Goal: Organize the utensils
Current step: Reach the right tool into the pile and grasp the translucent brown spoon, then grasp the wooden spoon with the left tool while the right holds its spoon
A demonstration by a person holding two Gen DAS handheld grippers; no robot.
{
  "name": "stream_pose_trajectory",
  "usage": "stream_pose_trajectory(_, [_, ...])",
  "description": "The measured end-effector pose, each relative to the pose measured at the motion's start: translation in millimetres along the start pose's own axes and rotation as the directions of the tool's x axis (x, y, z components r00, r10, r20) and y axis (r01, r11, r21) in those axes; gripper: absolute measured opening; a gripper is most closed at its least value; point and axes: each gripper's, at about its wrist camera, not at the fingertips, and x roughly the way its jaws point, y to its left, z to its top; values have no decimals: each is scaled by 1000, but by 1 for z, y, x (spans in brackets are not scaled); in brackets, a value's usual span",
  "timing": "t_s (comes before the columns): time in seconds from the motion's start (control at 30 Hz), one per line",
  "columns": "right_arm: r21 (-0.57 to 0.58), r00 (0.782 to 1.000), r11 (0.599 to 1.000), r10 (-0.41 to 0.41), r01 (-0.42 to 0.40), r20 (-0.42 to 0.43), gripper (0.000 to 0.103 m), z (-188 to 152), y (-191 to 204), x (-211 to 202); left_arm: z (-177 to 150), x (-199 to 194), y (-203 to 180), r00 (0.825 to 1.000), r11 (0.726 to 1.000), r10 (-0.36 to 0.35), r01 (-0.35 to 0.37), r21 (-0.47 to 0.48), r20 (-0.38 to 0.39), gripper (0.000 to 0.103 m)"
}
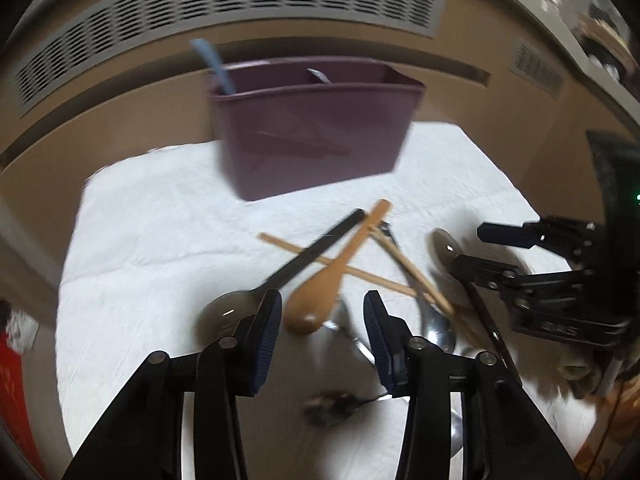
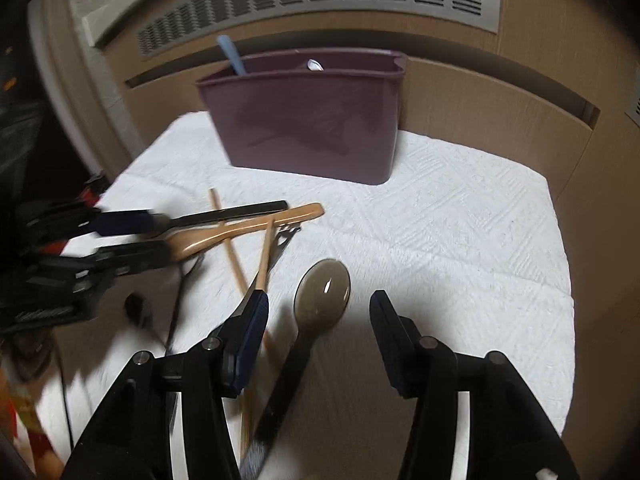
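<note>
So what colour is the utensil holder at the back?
Dull purple utensil holder, clearest in the right wrist view.

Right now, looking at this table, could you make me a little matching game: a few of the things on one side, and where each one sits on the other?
Things:
1. blue utensil
2. wooden spoon
3. purple bin
4. grey spoon

Places:
A. standing at the far edge of the white cloth
B. lying between the open fingers of the right gripper
C. sticking up out of the container
D. lying across the chopsticks, in front of the left gripper

Pairs: 1-C, 2-D, 3-A, 4-B
</note>
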Motion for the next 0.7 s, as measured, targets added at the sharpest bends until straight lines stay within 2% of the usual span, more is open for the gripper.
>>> stream_pose_trajectory(0.07, [16,999,999,-45,45,-17,50,3,2,10,-4,-8,13,1000,998,-14,15,-67,22,54])
stream_pose_trajectory(0.13, [28,998,998,-58,59,-33,49,4,4,18,-7,-11,25,997,988,-81,83,-127,19,57])
stream_pose_trajectory(0.2, [31,996,997,-69,71,-50,47,5,7,26,-9,-8,25,989,979,-149,146,-145,-11,58])
stream_pose_trajectory(0.3, [-15,993,995,-99,99,-66,43,3,18,33,-9,-3,8,990,989,-139,137,-55,-33,58])
stream_pose_trajectory(0.33, [-39,994,996,-89,86,-68,30,3,20,32,-7,-2,0,992,992,-125,125,-7,-34,58])
stream_pose_trajectory(0.37, [-50,994,996,-72,68,-78,31,2,21,30,-5,0,-8,994,993,-105,107,56,-36,58])
stream_pose_trajectory(0.43, [-48,995,998,-50,46,-86,30,0,16,23,0,4,-17,996,989,-77,81,123,-42,58])
stream_pose_trajectory(0.5, [-44,996,997,-60,57,-67,30,-4,7,15,9,10,-20,996,986,-67,75,147,-58,58])
stream_pose_trajectory(0.6, [-5,998,999,-49,49,-48,30,-9,-12,3,23,23,-18,993,987,-79,91,129,-89,56])
stream_pose_trajectory(0.63, [6,998,999,-47,48,-43,30,-10,-18,0,27,28,-18,992,988,-82,94,125,-98,54])
stream_pose_trajectory(0.7, [15,998,998,-54,55,-32,30,-13,-25,-4,34,38,-23,988,986,-91,106,128,-123,36])
